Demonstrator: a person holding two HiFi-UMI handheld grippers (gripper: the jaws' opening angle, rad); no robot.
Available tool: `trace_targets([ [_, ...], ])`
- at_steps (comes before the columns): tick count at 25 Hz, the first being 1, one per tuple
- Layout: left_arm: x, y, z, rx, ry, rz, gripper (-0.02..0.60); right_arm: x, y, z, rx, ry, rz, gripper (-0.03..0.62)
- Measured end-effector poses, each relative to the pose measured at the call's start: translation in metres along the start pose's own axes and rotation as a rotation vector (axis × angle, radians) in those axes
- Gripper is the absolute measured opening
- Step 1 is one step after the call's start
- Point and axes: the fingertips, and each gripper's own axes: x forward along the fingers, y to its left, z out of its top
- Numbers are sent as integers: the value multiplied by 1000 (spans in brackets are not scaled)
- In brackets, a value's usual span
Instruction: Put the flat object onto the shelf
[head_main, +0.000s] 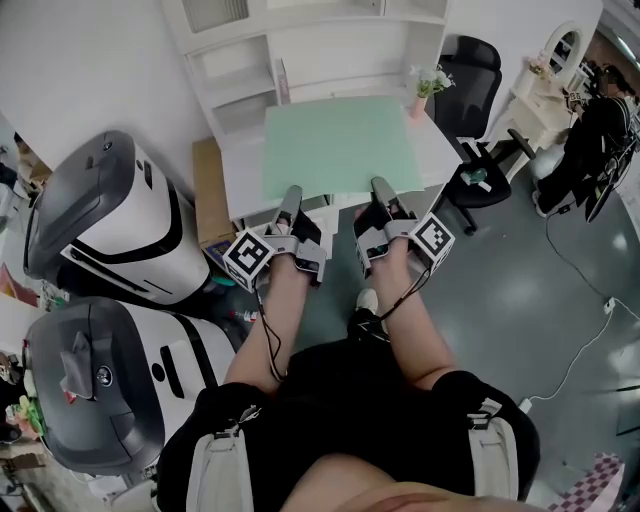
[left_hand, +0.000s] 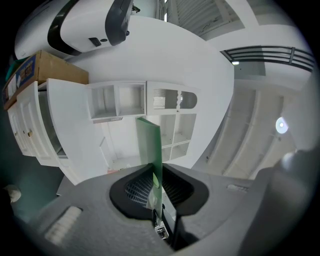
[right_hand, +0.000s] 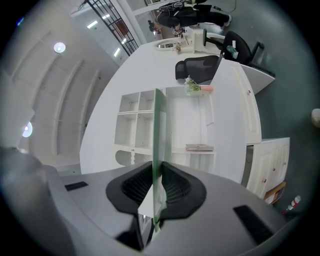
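A grey-green floor (head_main: 560, 290) surrounds a white shelf (head_main: 300, 50) with a desk (head_main: 442, 148) in front of it. Two white-and-grey machines (head_main: 100, 215) stand at the left and a black chair (head_main: 478, 85) at the right. A cardboard box (head_main: 210, 185) sits beside the desk. The green sheet (head_main: 340, 145) lies flat over the desk, below the shelf. The left gripper (head_main: 291, 197) and right gripper (head_main: 382, 190) each pinch its near edge, jaws nearly closed on it. A small plant (head_main: 428, 85) stands by its far right corner.

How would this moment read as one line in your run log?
left gripper: shut on green sheet | right gripper: same | green sheet: level over desk, not yet on shelf
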Motion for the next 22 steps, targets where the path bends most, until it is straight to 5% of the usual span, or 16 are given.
trace_targets([
  [22,144,22,50,73,-50,-32,54,154,-12,62,-5,73,86,52],
])
